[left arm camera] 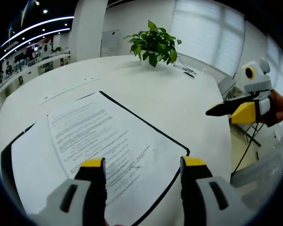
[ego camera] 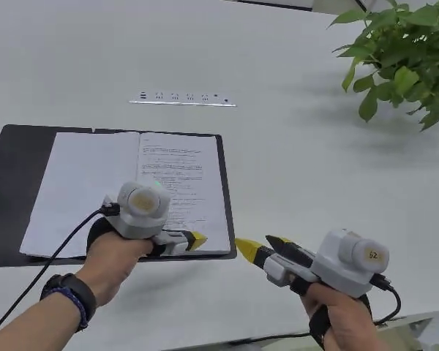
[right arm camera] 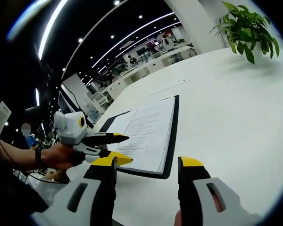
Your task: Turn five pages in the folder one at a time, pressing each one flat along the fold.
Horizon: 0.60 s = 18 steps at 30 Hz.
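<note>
On the left part of the white desk (ego camera: 314, 168) lies the open black folder (ego camera: 14, 153). A blank sheet (ego camera: 88, 183) is spread over its left half and a printed page (ego camera: 179, 175) over its right half, with the fold running between them. Both sheets lie flat.

The left gripper (ego camera: 194, 240) hovers over the lower right corner of the printed page, near the folder's front edge. In the left gripper view its yellow-tipped jaws stand apart, with the page showing between them, and they grasp nothing. The left hand (ego camera: 113, 259) holding it wears a dark wristband (ego camera: 69, 292), and a black cable (ego camera: 51, 259) trails from the gripper across the folder's lower left.

The right gripper (ego camera: 254, 245) is held by the right hand (ego camera: 344, 314) just off the folder's right edge, over bare desk. It points towards the left gripper, and its jaws are released and hold nothing.

Beyond the folder a socket strip (ego camera: 181, 98) is set into the desk. A leafy green plant (ego camera: 402, 51) stands at the far right, well apart from the folder.
</note>
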### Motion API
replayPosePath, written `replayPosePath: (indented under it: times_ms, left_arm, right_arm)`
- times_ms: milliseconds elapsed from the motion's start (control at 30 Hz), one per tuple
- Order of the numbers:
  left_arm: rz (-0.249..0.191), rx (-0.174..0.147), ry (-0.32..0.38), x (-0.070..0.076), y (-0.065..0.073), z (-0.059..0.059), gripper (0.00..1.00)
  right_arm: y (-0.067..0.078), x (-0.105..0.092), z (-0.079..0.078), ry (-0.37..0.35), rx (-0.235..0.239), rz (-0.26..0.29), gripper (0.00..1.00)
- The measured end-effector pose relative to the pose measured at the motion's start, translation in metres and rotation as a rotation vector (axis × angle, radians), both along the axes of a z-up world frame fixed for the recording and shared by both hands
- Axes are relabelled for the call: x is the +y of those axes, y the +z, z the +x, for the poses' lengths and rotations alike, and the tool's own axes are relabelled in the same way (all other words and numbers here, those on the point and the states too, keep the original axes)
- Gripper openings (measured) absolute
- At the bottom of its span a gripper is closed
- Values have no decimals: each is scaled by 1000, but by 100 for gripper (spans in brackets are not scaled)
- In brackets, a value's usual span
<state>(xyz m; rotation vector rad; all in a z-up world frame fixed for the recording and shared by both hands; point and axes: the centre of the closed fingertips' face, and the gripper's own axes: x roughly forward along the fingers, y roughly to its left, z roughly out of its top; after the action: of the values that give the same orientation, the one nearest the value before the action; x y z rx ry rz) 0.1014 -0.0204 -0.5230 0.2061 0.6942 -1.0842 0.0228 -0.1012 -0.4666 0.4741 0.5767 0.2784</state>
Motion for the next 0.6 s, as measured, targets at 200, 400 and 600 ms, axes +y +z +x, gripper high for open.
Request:
replayPosePath:
  times_ms: [200,400,600]
  left_arm:
    - [32,-46,-11,-11,-13,2,62]
    - [77,-73,-45,-19,-26,-4,63]
    - [100,-117,-63,-16,-28,-3,63]
  right_arm:
    - [0,-2,4,5,-2,3,50]
    - [-1,-8,3,8,-1,1,50]
    - [2,-13,5,-17,-13,24,49]
